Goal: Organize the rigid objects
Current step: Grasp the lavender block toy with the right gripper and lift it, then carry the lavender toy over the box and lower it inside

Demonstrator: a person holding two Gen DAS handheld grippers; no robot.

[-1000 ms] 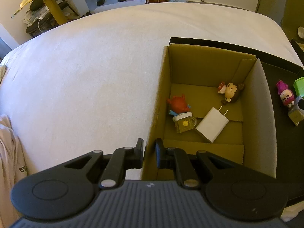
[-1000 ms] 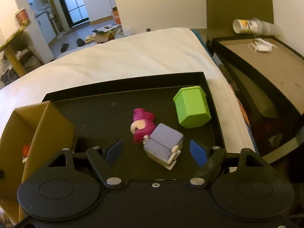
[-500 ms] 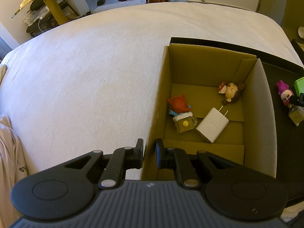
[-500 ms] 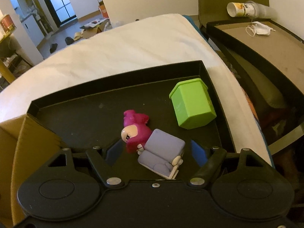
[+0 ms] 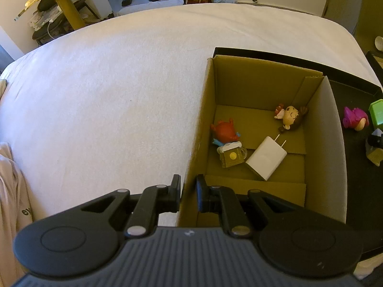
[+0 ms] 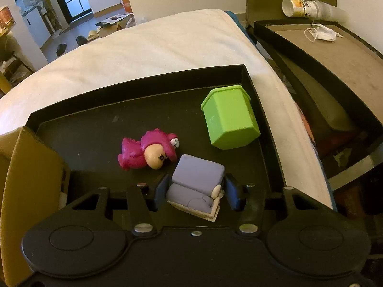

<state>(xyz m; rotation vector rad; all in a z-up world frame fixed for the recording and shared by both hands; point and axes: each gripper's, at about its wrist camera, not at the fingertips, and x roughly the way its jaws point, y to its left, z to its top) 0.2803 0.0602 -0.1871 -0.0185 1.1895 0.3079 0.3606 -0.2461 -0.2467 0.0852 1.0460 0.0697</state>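
The right gripper (image 6: 195, 192) is closing in on the lilac armchair toy (image 6: 197, 181), its jaws having just been drawing together, and the blue pads are now pressing its two sides, low in the centre of the right wrist view. The toy is lying on the black tray (image 6: 134, 83), just below and right of the pink figurine (image 6: 146, 153), with the green box (image 6: 229, 119) sitting further up and to the right.

This little chair is looking like hard moulded plastic: light, stiff, unlikely to crush, though smooth enough to be slippery. The flat side faces are offering the best purchase, and that is where the pads are landing (the rounded seat cushion and cream base would likely be a poorer bet).

Over in the left wrist view, the left gripper (image 5: 188, 192) is clamping the near left wall of the cardboard box (image 5: 335, 148), jaws nearly together on the thin card, steadying it. Inside, a white charger (image 5: 265, 157), a red toy (image 5: 225, 131) and a doll (image 5: 290, 117) are already lying on the floor of the box.
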